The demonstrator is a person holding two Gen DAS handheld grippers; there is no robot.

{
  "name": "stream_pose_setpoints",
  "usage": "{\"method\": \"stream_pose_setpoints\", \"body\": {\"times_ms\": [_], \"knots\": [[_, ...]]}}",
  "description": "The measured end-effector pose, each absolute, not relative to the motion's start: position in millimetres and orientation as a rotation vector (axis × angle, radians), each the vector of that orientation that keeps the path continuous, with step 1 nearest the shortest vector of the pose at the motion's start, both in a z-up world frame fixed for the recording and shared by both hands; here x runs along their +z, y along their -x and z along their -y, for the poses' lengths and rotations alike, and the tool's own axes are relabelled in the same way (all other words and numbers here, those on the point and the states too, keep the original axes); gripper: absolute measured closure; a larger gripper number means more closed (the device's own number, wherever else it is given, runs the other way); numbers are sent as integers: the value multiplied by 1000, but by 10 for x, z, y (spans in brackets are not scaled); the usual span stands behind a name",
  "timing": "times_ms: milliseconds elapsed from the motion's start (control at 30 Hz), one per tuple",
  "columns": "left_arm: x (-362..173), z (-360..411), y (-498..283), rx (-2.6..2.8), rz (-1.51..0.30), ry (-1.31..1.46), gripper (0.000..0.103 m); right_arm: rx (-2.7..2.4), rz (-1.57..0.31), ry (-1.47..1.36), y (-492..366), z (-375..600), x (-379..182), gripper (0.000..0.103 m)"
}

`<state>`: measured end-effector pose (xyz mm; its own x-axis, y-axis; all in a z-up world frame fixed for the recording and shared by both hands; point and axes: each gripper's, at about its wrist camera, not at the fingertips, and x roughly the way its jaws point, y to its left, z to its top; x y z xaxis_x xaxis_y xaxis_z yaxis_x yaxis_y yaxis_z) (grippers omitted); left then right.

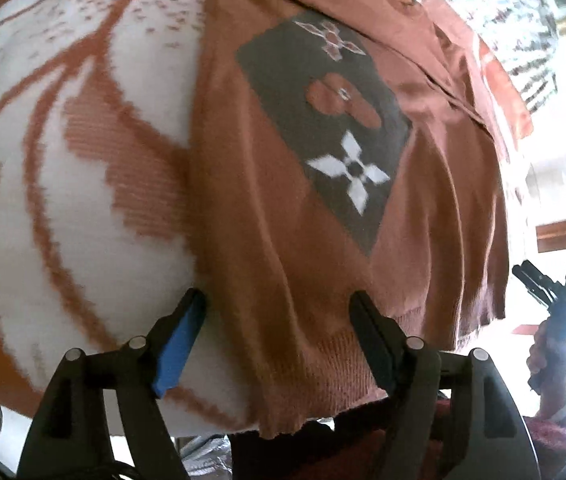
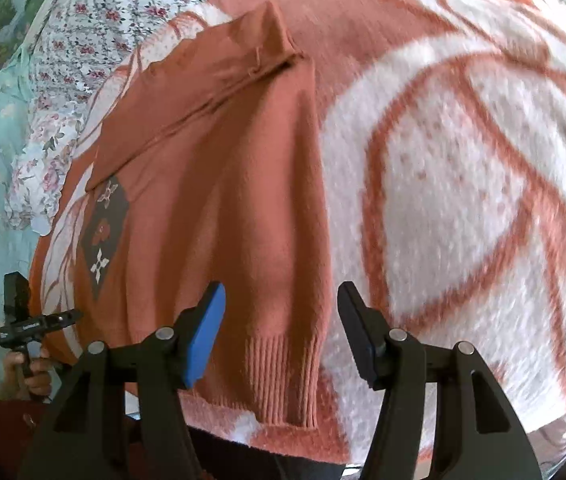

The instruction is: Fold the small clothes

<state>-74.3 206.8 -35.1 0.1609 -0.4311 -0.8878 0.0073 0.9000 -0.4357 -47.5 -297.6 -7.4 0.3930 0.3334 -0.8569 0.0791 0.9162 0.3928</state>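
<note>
- The small rust-orange sweater point(image 2: 223, 184) lies spread flat on an orange-and-white blanket point(image 2: 463, 184), its ribbed hem toward the person and its collar at the far end; a dark diamond patch point(image 1: 323, 120) with a white star sits on one side of its front.
- The sweater looks laid out but not yet folded, so I judge the task to be at its start: the grip before the first fold.
- The left gripper point(image 1: 279, 320) hangs over the near hem with its tongs apart. The hem's edge passes between them, but nothing is clamped.
- The right gripper point(image 2: 281, 312) also has its tongs apart, poised above the ribbed hem point(image 2: 283, 360) at the sweater's right edge, where it meets the blanket. It holds nothing.
- Both point forward and downward along the sweater, side by side, each at its own corner of the hem. In each view the other gripper shows at the edge, held in a hand point(image 2: 29, 376).
- The next move probably calls for lowering each gripper until a finger slips under the hem, closing on the knit alone and not the blanket beneath, then lifting both corners together.
- The risk is pinching the fuzzy blanket along with the hem, since the two lie touching.
- A flowered sheet point(image 2: 79, 40) lies beyond the blanket.
</note>
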Motion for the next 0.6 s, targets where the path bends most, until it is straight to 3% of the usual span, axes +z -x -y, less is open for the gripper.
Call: {"method": "stream_pose_setpoints", "body": {"times_ms": [133,233,267,300,333,400,433,600], "knots": [[-395,-1918,762,-386,-1367,367,32,170,-1160,-463,618,3008,-250,44],[-455,-1816,711,-397,-1351,356,52,174,-1132,-592,701,3105,-429,46],[-466,-1793,696,-398,-1351,357,54,179,-1114,-627,712,3127,-451,48],[-478,-1783,690,-401,-1349,358,54,190,-1104,-663,704,3147,-478,54],[-486,-1781,684,-405,-1346,355,56,197,-1106,-678,694,3154,-493,70],[-479,-1796,688,-400,-1338,317,75,214,-1137,-691,661,3142,-551,93],[-470,-1811,698,-395,-1338,301,95,230,-1149,-690,658,3121,-562,94],[-459,-1930,797,-405,-1317,346,95,239,-1075,-724,795,3333,-337,96]]}}
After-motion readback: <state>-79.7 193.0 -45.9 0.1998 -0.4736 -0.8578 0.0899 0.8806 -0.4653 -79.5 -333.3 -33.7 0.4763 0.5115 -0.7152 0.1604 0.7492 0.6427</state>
